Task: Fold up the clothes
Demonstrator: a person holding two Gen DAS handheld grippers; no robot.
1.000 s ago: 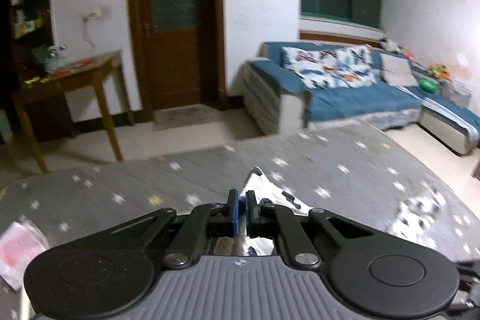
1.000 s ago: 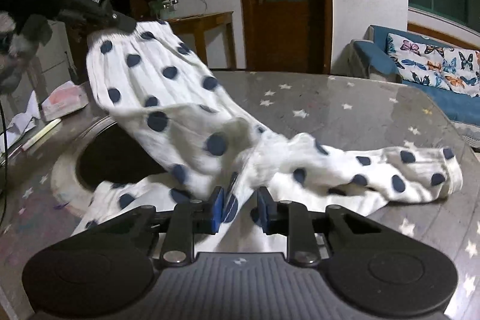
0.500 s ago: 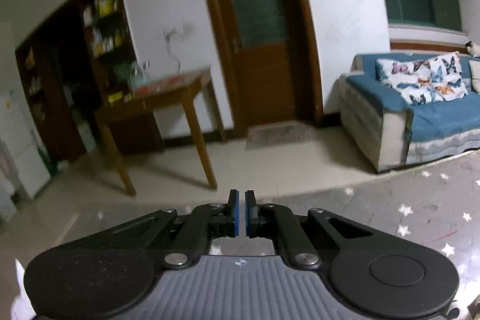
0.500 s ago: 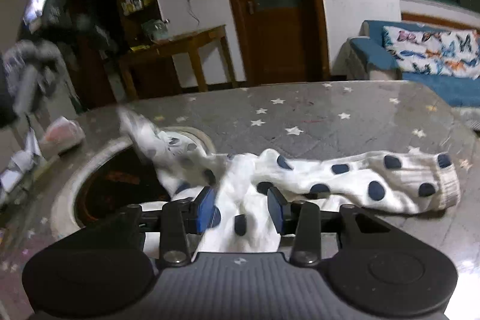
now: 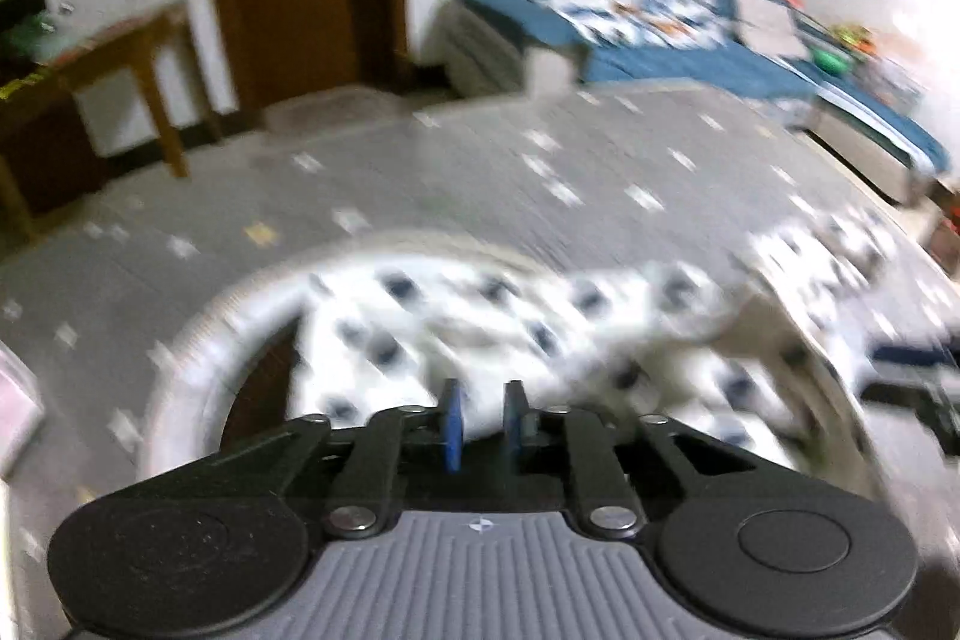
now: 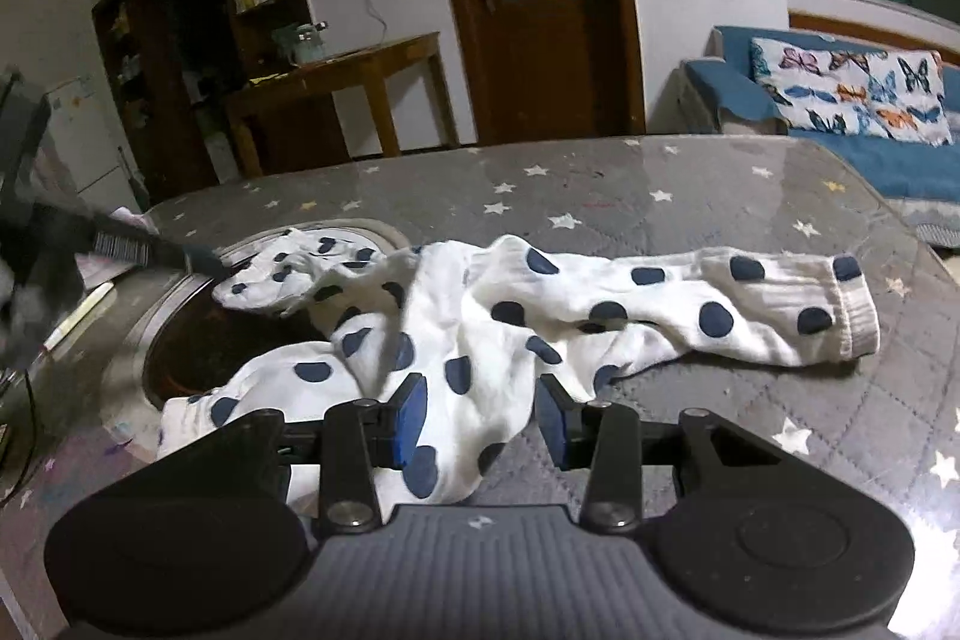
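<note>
Left wrist view, progress: The spotted garment (image 5: 540,322) lies rumpled across the grey star-print tabletop (image 5: 480,172), partly draped over a round recess (image 5: 192,340) set into it. No neat fold shows anywhere; the picture is badly smeared, so finer creases cannot be made out. I'd judge the folding barely begun.

Left wrist view, pose: The left gripper (image 5: 483,424) tips steeply down over the near edge of the cloth. Its blue pads stand a little apart and its jaws are opening; white fabric shows behind the gap, but nothing looks pinched between the pads.

Right wrist view, progress: Here the garment (image 6: 510,316) is sharp: white with dark blue dots, one long ribbed-cuff end (image 6: 852,310) stretched out flat to the right, the middle bunched, another part flopped over the recess (image 6: 180,340) at the left. Smoothing it out and every fold still look left to do.

Right wrist view, pose: The right gripper (image 6: 480,424) points down at a shallower slant, low over the nearest flap. Its pads are well apart with cloth lying between them, yet neither pad presses it. The left gripper's tip (image 6: 198,257) reaches in from the left, at the edge of the part over the recess.
</note>
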